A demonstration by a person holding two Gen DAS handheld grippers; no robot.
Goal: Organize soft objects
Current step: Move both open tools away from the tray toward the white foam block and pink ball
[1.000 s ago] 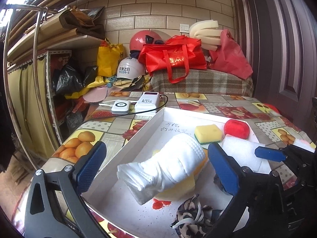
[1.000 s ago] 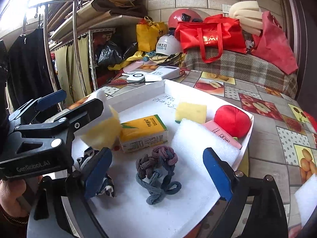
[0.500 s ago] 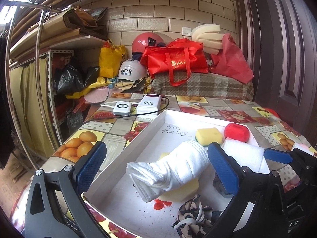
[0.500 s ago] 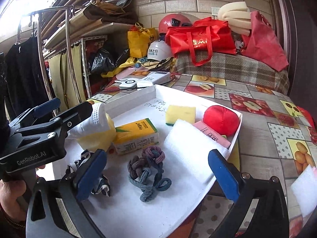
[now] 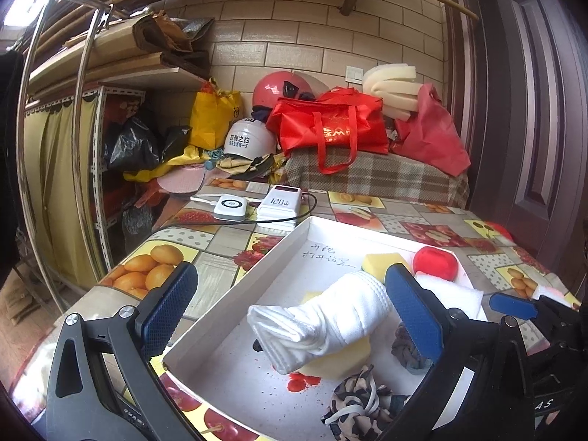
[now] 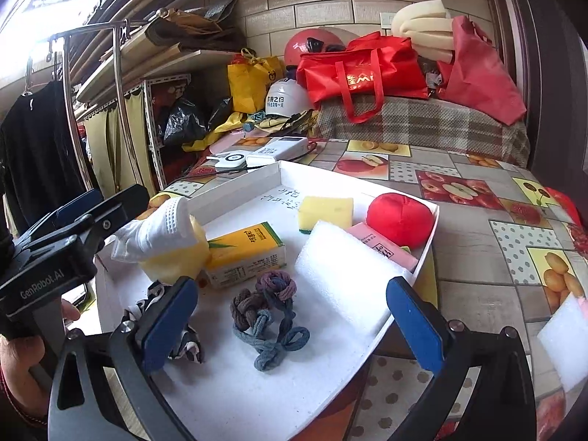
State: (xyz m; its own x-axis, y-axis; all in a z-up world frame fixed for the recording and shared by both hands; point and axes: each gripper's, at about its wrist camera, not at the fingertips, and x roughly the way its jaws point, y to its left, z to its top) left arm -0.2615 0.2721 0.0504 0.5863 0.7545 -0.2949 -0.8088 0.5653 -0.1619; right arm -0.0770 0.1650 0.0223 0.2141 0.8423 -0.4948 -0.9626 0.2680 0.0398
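A white tray (image 5: 228,301) on the fruit-print table holds the soft things. A rolled white towel (image 5: 323,319) lies on a yellow sponge (image 6: 172,261), between the wide-apart fingers of my left gripper (image 5: 290,312), which is open and not pressing on it. My right gripper (image 6: 290,325) hangs open over a knotted blue-and-purple rope (image 6: 268,316) that lies loose on the tray floor. Also in the tray are a second yellow sponge (image 6: 325,211), a red soft ball (image 6: 400,218), a white foam block (image 6: 345,275), a yellow tissue pack (image 6: 246,253) and a leopard-print scrunchie (image 5: 360,400).
A power bank (image 5: 281,204) and a white charger (image 5: 229,207) with a black cable lie behind the tray. Bags and helmets are piled at the table's far end. A loose white foam piece (image 6: 566,334) sits on the table at the right. A clothes rack stands to the left.
The right gripper's jaws have spread a little wider. In the right wrist view the left gripper has shifted left, uncovering the towel, which stays on the sponge.
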